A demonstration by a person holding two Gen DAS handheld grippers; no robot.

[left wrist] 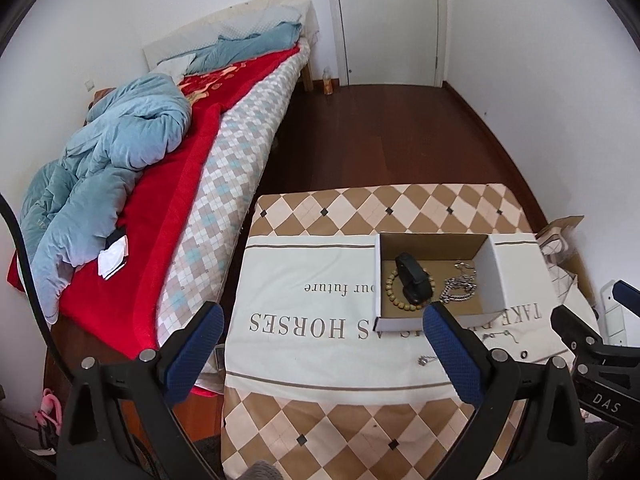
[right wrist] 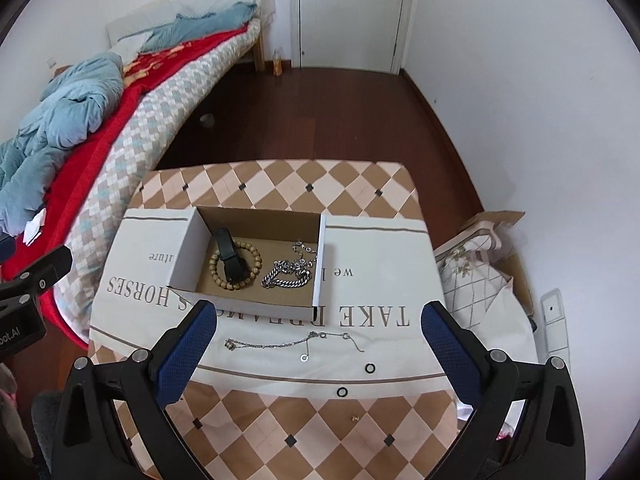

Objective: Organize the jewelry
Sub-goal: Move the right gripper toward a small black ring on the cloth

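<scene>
Thin necklace [right wrist: 294, 343] lies crosswise before box [right wrist: 256, 300].

Both fisheye views are bright and evenly daylit with soft, faint shadows, sharp at centre, strongly barrel-distorted toward dark vignetted corners, with mild glare on the white walls [right wrist: 500, 80].

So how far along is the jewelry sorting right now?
Partly done. The cardboard box already holds a bead bracelet, black band and chunky silver chain. Both tongs, left and right, are open, empty. Thin necklace and black rings remain outside.
</scene>
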